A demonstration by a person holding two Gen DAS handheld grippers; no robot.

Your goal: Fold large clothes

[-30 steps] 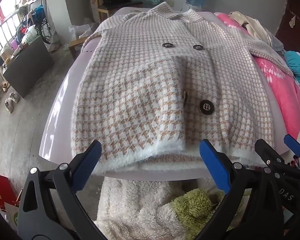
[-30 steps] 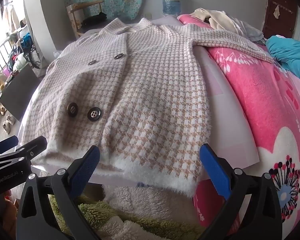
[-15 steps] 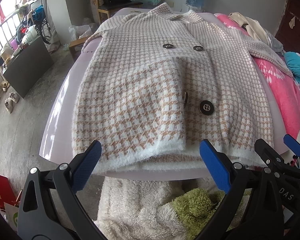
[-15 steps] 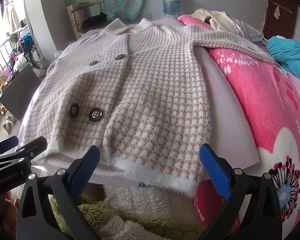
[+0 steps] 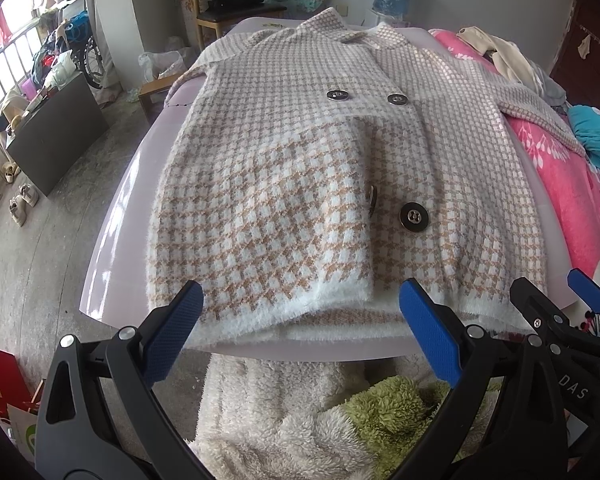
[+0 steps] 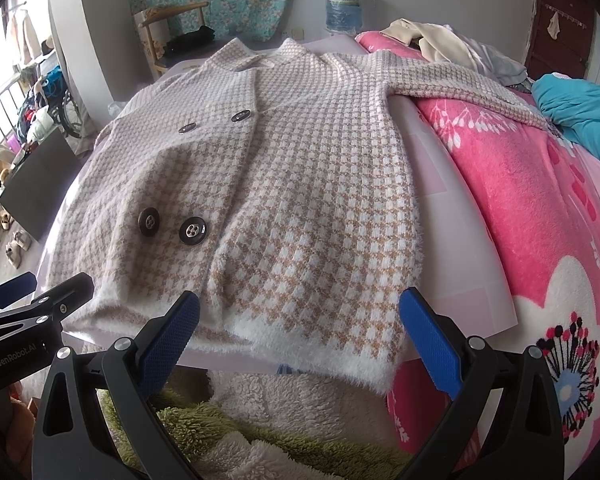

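Writing: "GenRobot.AI" is printed in white on the left gripper's black body, seen at the left edge of the right wrist view; "DAS" shows on the right gripper's body at the right edge of the left wrist view. The print on the water jug's label is too small to read.
Left gripper (image 5: 298, 334): jaws spread wide, blue pads apart, nothing between them; it sits just short of the coat's hem.
Coat (image 5: 300, 184): one beige-and-white houndstooth knit coat, laid flat, front up, on the board; collar at the far end, fuzzy white hem at the near edge, the hem's right corner drooping over that edge.
Buttons: four dark round ones, in two pairs; the near pair (image 6: 172, 226) sits low on the front, the far pair (image 6: 212, 122) nearer the collar.
Right sleeve (image 6: 468, 88): stretched out sideways across the pink blanket.
Right gripper (image 6: 298, 334): jaws likewise held wide and empty, at the hem's right half.
Board (image 5: 116, 240): one pale lilac glossy sheet under the coat.
Fleece: one cream piece (image 5: 260, 408) and one green piece (image 5: 396, 412) below the board's near edge.
Pink blanket (image 6: 540, 208): one, with white flower prints, right of the board.
Water jug (image 6: 343, 4): one blue bottle by the far wall.
Chair (image 5: 236, 4): one wooden chair beyond the board, dark cloth on its seat.
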